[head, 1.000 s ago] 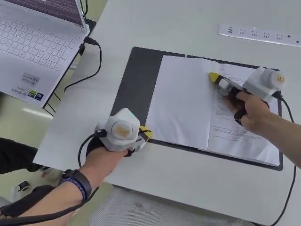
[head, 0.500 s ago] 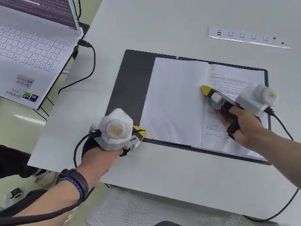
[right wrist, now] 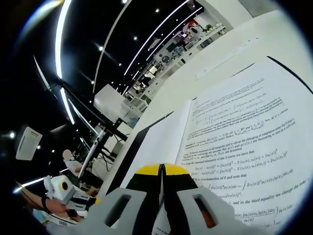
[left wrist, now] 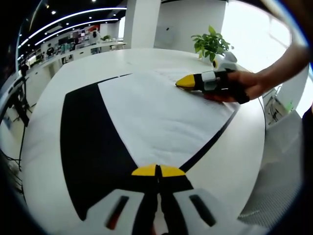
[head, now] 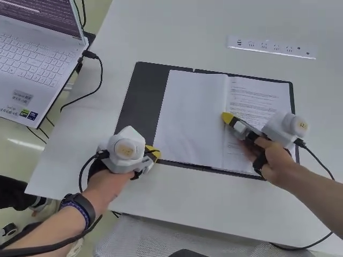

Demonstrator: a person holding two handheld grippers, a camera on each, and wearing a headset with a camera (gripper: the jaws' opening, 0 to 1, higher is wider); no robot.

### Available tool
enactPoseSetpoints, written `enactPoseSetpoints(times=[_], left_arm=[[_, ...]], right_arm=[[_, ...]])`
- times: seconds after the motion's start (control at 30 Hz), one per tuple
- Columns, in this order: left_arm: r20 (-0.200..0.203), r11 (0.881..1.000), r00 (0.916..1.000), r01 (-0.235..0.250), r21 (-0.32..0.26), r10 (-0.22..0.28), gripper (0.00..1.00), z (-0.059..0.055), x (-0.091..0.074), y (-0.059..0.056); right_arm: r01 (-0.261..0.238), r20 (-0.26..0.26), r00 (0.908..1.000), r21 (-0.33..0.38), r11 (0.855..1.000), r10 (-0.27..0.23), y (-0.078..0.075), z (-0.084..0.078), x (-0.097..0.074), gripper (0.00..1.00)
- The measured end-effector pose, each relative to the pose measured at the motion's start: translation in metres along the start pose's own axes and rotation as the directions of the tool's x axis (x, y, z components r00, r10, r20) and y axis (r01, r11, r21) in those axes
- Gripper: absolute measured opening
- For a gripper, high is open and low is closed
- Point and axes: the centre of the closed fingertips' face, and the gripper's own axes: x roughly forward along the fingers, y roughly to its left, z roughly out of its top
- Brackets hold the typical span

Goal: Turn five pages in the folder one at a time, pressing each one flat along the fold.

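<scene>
Your right gripper [head: 228, 117], clenched empty, has slid down the fold [head: 225, 91] to mid-frame, so this page [head: 187, 115] looks nearly pressed. Your left gripper [head: 151, 154], clenched too, waits lower left.

We look down from head onto folder [head: 142, 101]; our gripper cameras skim it low, close, facing each other.

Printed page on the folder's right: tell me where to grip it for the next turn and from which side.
Grip the printed page at its free outer edge, near the far corner, coming from the right side of the folder. The centre fold holds it, so only that edge lifts; it lies flat, so a low approach likely suits. The right gripper sits closest.
</scene>
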Motion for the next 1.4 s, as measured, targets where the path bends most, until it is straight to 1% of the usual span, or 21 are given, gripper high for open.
enactPoseSetpoints(times=[0.17,0.43,0.57,0.63,0.7,0.97,1.07,1.4], left_arm=[[-0.001,1.0,1.0,0.006,0.007,-0.006,0.0,0.0,0.0,-0.001],[0.0,1.0,1.0,0.005,0.026,-0.005,0.0,0.0,0.0,-0.001],[0.003,1.0,1.0,0.002,0.023,-0.002,0.0,0.0,-0.001,-0.001],[0.001,1.0,1.0,0.002,0.026,-0.002,0.0,0.0,0.0,-0.001],[-0.001,1.0,1.0,0.004,0.026,-0.004,0.0,0.0,0.0,-0.001],[-0.001,1.0,1.0,0.01,0.026,-0.01,0.0,0.0,0.0,-0.001],[0.0,1.0,0.9999,0.011,0.023,-0.011,0.0,0.0,-0.001,-0.001],[0.009,1.0,0.9999,0.006,0.009,-0.006,0.0,-0.001,-0.003,-0.002]], right_arm=[[-0.014,-0.027,0.9995,-0.006,1.0,0.014,0.005,-0.011,-0.007,0.0],[-0.025,-0.044,0.9987,0.002,1.0,0.025,0.011,-0.026,-0.017,0.0],[-0.035,-0.075,0.9966,-0.016,0.999,0.034,0.015,-0.035,-0.024,0.0],[-0.04,-0.087,0.9955,-0.021,0.999,0.038,0.015,-0.038,-0.026,0.0],[-0.041,-0.092,0.995,-0.019,0.999,0.039,0.011,-0.038,-0.026,0.0],[-0.048,-0.111,0.9928,-0.023,0.999,0.046,0.011,-0.052,-0.036,0.0],[-0.057,-0.125,0.9907,-0.028,0.998,0.053,0.012,-0.059,-0.042,0.0],[-0.052,-0.13,0.9904,-0.019,0.998,0.049,0.019,-0.076,-0.054,0.0]])
